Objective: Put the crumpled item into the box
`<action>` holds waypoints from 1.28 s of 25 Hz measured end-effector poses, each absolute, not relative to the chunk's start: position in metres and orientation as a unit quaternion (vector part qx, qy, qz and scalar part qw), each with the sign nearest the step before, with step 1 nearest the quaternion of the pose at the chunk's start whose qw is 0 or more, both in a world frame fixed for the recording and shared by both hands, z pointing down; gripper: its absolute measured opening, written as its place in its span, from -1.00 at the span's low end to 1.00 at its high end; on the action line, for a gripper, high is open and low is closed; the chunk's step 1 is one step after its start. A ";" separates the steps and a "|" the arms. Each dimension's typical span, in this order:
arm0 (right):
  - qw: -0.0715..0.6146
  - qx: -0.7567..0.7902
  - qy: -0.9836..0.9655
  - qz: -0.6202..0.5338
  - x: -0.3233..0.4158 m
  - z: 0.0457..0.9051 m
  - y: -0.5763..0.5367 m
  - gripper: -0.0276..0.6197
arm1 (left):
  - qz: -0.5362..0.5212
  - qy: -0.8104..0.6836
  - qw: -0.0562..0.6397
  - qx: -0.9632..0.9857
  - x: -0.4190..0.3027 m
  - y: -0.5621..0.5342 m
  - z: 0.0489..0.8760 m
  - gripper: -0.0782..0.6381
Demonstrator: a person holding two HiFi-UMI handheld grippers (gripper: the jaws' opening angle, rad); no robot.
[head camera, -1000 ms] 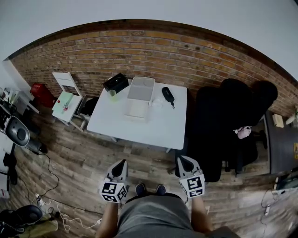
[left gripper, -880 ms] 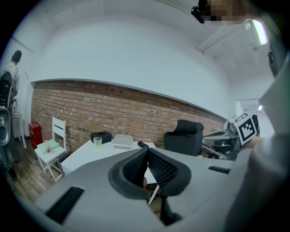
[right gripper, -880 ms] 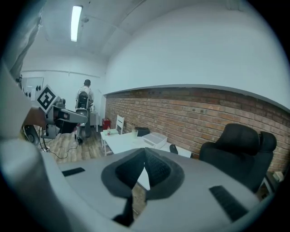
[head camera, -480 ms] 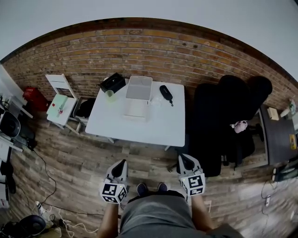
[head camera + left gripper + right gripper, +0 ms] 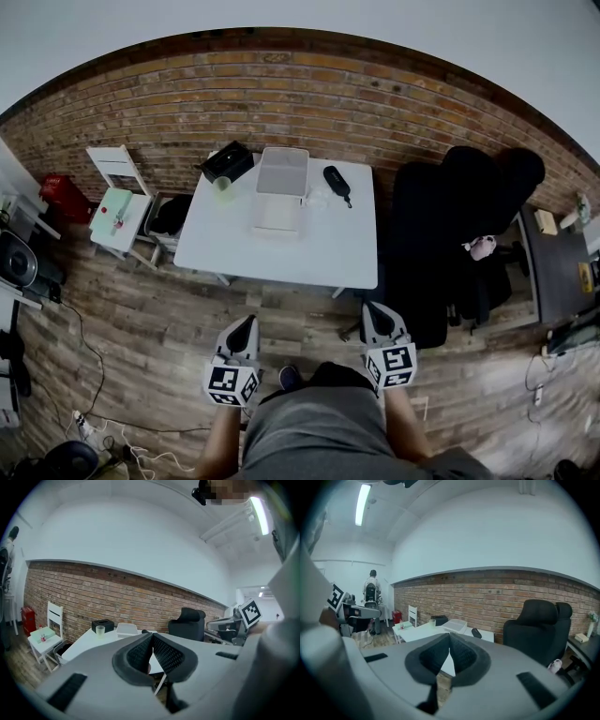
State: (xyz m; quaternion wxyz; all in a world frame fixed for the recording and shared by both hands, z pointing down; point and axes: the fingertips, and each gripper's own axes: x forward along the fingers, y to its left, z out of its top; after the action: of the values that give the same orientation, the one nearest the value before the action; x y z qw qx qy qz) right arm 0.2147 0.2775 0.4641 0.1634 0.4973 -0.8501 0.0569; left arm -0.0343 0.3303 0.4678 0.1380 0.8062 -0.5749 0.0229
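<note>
A clear plastic box [image 5: 283, 172] stands at the far side of the white table [image 5: 281, 246], with a flat pale lid-like piece [image 5: 277, 217] just in front of it. A small pale crumpled thing [image 5: 317, 200] lies to the right of the box, too small to make out well. My left gripper [image 5: 249, 322] and right gripper [image 5: 368, 307] hang over the wooden floor, well short of the table. Both are shut and hold nothing. In the gripper views the left gripper [image 5: 152, 634] and right gripper [image 5: 449, 648] point toward the table [image 5: 422, 632].
On the table are also a black tissue box [image 5: 228, 161], a green cup [image 5: 223, 187] and a black case [image 5: 337, 181]. A black office chair [image 5: 459, 225] stands right of the table, a white chair [image 5: 117, 192] to its left. A brick wall runs behind. Cables lie on the floor at the left.
The head view has shifted slightly and the table sits a little higher in it. Both grippers stay shut and in front of the body.
</note>
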 end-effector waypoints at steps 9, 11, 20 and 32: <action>0.149 0.502 -0.848 0.085 0.207 0.472 0.271 -0.90 | 0.012 -0.587 0.122 0.800 -0.050 0.323 0.462 -0.77; 0.145 0.500 -0.849 0.088 0.205 0.473 0.264 -0.90 | 0.006 -0.595 0.110 0.796 -0.054 0.317 0.457 -0.77; 0.125 0.487 -0.856 0.116 0.192 0.493 0.206 -0.88 | 0.020 -0.608 0.136 0.782 -0.066 0.275 0.480 -0.77; 0.121 0.459 -0.870 0.132 0.182 0.505 0.087 -0.70 | 0.053 -0.592 0.142 0.792 -0.052 0.160 0.482 -0.46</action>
State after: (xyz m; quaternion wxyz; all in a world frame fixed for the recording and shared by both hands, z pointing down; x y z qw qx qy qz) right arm 0.1821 0.0867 0.5054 0.1209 0.4585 -0.8704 0.1322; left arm -0.0521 0.1600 0.4815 0.1423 0.7917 -0.5918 0.0533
